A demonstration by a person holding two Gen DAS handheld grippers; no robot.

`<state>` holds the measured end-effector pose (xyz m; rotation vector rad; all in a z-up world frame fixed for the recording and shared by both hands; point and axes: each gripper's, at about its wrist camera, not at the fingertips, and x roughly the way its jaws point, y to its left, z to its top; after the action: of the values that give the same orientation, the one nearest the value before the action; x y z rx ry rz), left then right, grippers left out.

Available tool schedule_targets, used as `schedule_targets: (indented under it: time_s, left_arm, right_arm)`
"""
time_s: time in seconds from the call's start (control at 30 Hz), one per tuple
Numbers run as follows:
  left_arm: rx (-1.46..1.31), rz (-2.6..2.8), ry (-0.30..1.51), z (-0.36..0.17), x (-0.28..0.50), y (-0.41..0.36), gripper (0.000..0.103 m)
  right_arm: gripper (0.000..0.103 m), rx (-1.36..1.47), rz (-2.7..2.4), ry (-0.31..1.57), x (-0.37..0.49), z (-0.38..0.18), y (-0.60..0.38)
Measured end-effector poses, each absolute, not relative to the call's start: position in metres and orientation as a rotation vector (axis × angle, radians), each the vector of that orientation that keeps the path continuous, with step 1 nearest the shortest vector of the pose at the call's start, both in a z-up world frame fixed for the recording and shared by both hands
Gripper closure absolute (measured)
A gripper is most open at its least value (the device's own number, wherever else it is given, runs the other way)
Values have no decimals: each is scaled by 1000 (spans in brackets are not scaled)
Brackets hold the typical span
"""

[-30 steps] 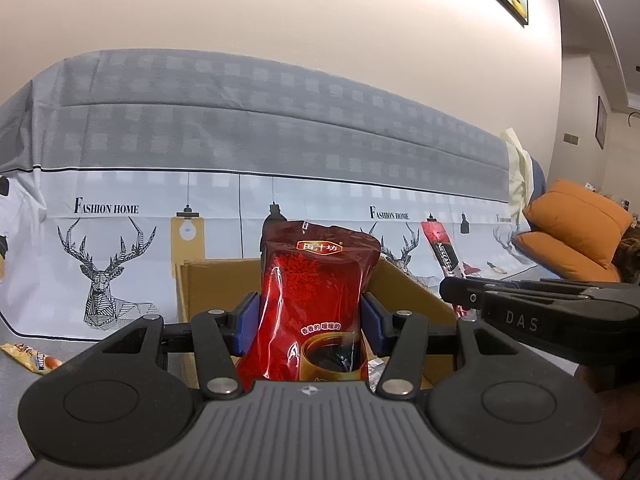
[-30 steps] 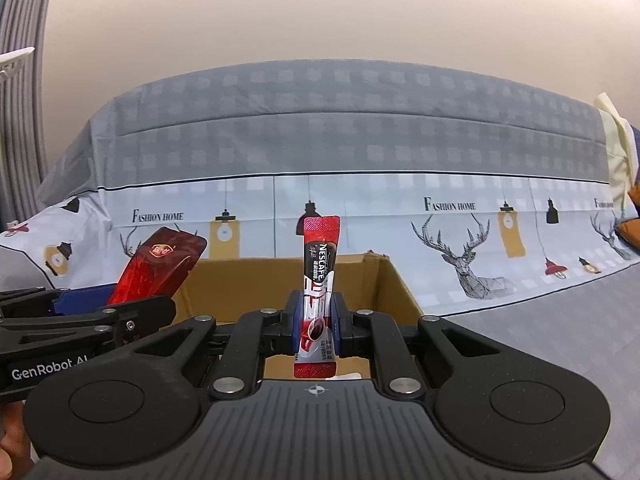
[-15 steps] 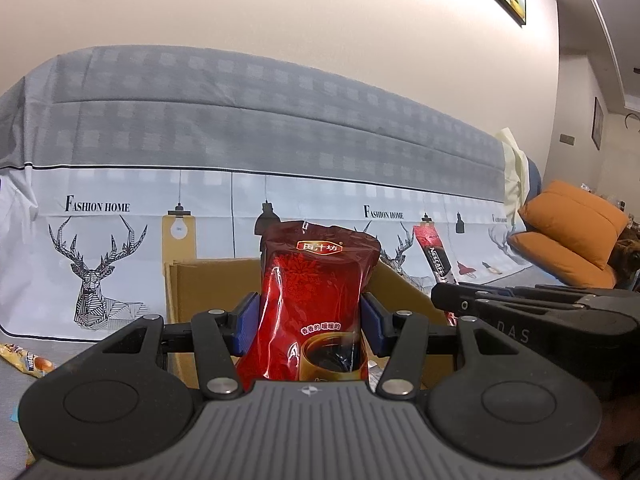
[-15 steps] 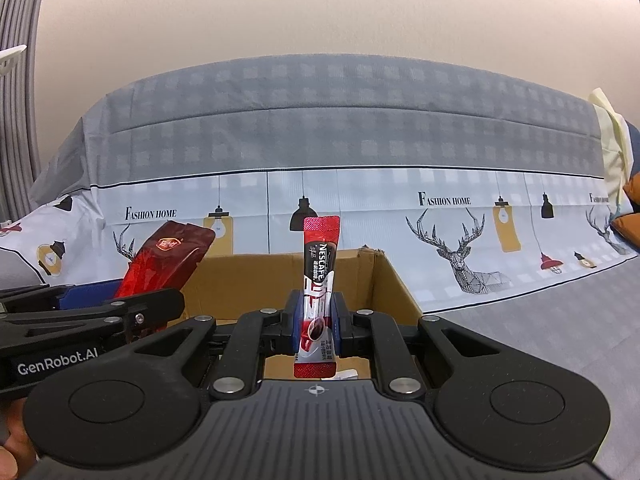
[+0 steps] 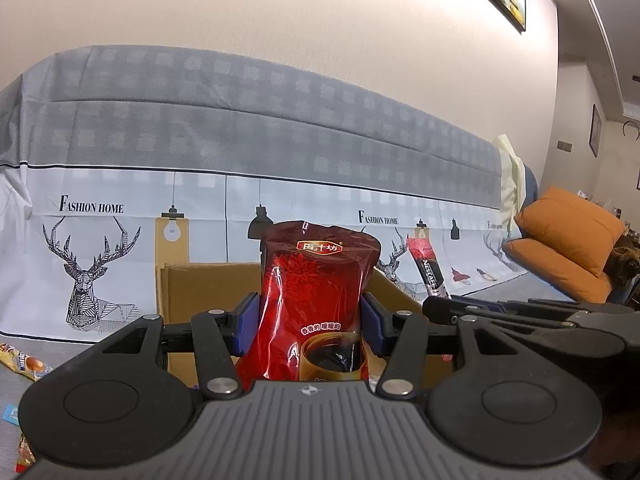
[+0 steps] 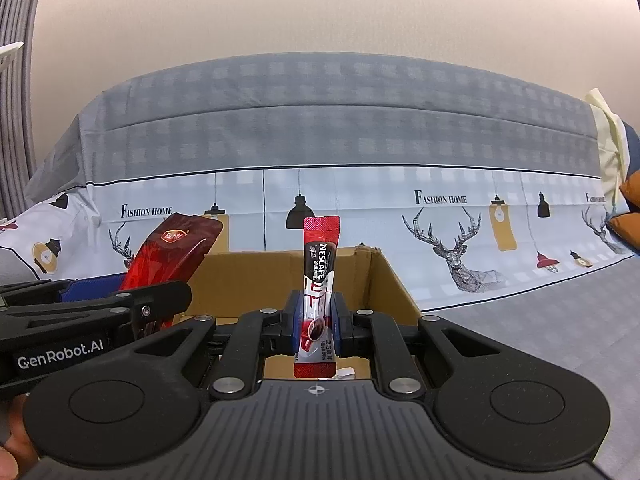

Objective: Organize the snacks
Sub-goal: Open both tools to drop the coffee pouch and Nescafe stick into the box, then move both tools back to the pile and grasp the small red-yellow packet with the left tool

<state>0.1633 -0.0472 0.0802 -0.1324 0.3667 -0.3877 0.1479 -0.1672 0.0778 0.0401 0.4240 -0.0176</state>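
**Ana:** Between the blue pads of the left claw point(image 5: 310, 322) stands a red pouch point(image 5: 316, 300), upright and pinched at its sides; the open cardboard box point(image 5: 208, 292) sits just beyond it.

**Ben:** And the right claw point(image 6: 316, 322)?

**Ana:** Nearly closed, clamped on a thin coffee stick point(image 6: 318, 292), also upright, with the same box straight ahead and below.

**Ben:** How will they handle?

**Ana:** Light, I'd say. The pouch looks soft and glossy, so it may slide or buckle; a hold low on its body, as now, seems safest. The stick is slim and floppy at its free end, so gripping near the lower half suits it.

**Ben:** Anything one camera misses?

**Ana:** Only the left view shows a yellow wrapper point(image 5: 24, 362) lying off to that claw's left, and orange cushions point(image 5: 568, 248) far right. Only the right view shows the box's torn back corner, a small white packet point(image 6: 345, 373) inside, and a fingertip point(image 6: 8, 466) at the edge.
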Motion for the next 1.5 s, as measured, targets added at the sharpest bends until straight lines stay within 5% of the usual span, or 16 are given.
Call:
schedule_targets:
  time_s: [0.13, 0.2, 0.27, 0.33, 0.43, 0.6, 0.67, 0.83, 0.9, 1.07, 1.5]
  left_arm:
    - [-148, -378, 364, 84, 164, -49, 39]
    - [-165, -373, 378, 85, 167, -49, 23]
    - [-186, -370, 394, 85, 170, -47, 20]
    - [-191, -360, 388, 89, 169, -43, 20]
    - [-184, -351, 382, 94, 166, -35, 20]
    - [-147, -322, 384, 101, 157, -20, 26]
    - [-120, -299, 395, 100, 153, -12, 36]
    - [-90, -267, 439, 100, 140, 20, 80]
    - [-88, -275, 458, 105, 134, 38, 81]
    - [-38, -235, 493, 120, 133, 89, 81]
    - [-392, 27, 849, 45, 173, 206, 81]
  right_arm:
    - [85, 41, -45, 437, 149, 76, -167]
    - [84, 55, -75, 454, 151, 75, -169]
    - [56, 80, -101, 477, 153, 72, -173]
    - [42, 109, -125, 493, 154, 70, -177]
    - [41, 125, -133, 503, 155, 67, -179]
    - [40, 129, -127, 506, 155, 67, -170]
    - [40, 132, -122, 507, 156, 67, -165]
    - [41, 157, -106, 491, 150, 70, -146]
    - [42, 172, -96, 480, 147, 72, -140]
    - [72, 220, 15, 412, 132, 84, -120]
    - [73, 139, 267, 434, 140, 85, -52]
